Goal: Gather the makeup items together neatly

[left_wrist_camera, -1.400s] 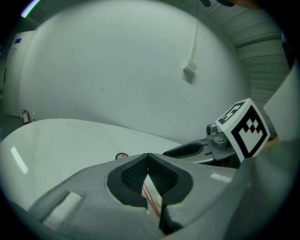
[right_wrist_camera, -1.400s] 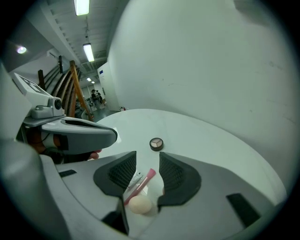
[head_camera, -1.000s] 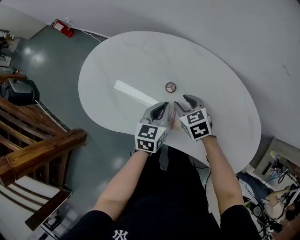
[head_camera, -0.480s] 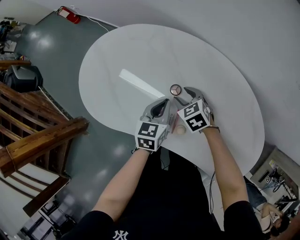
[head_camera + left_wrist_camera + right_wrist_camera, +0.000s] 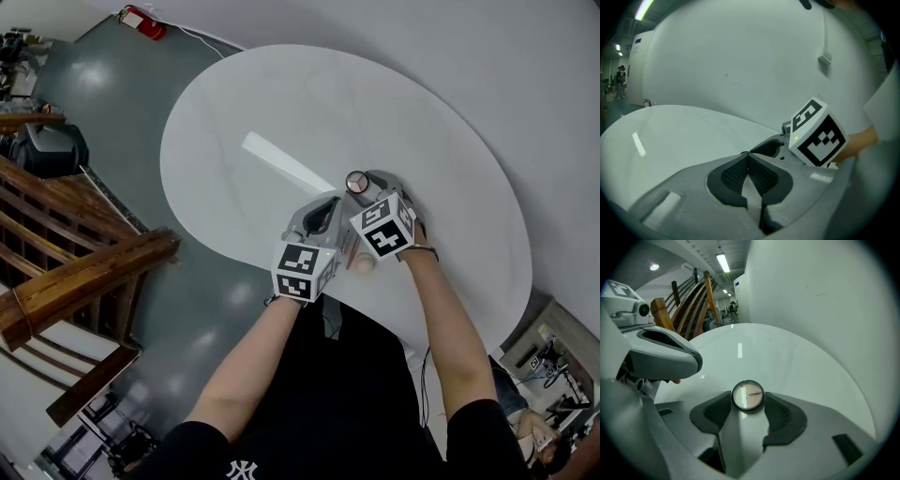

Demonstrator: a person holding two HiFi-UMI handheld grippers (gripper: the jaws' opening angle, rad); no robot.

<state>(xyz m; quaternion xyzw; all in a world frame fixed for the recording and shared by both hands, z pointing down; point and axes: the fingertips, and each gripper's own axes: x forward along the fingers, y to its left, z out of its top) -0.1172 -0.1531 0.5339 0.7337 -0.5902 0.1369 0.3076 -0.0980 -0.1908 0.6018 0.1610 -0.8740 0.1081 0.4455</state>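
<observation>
A small round jar with a clear lid stands on the white table. In the right gripper view the jar sits between the tips of my right gripper, whose jaws are opening; the pads flank it closely on both sides. In the head view the right gripper reaches the jar from the near side. My left gripper lies just to its left, and in its own view the left gripper is shut with nothing in it. A small beige round item lies between the two grippers near the table's front edge.
The table's near edge runs right under my hands. A wooden stair railing stands left of the table on the grey floor. A red fire extinguisher lies at the far wall. A white wall backs the table.
My right gripper has moved forward to the round jar, which now sits between its jaws. The jaws have spread wider. The left gripper has stayed put.
</observation>
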